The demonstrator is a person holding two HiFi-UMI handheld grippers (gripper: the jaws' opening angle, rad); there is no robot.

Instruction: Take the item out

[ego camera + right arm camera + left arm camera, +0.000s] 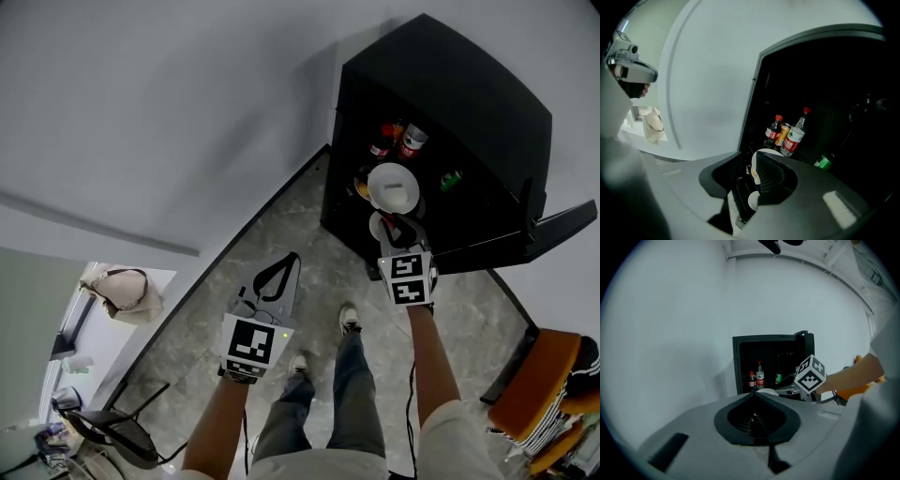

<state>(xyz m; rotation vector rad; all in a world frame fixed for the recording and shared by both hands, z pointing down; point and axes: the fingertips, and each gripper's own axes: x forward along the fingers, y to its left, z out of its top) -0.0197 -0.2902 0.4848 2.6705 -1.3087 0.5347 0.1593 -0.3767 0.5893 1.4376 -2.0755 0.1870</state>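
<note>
A black cabinet stands open on the floor. On its shelf sit a white bowl, a cola bottle, a can, a red-labelled water bottle and a green can. My right gripper reaches into the cabinet's front, just below the bowl. In the right gripper view, my right gripper has its jaws apart. The white bowl's rim lies between them, with a gap on the left side. My left gripper hangs back over the floor, shut on nothing, in its own view too.
The cabinet door swings out to the right. An orange chair stands at the right edge. At the lower left stands a black chair, with a beige bag above it. The white wall runs behind the cabinet. A person's feet are on the grey floor.
</note>
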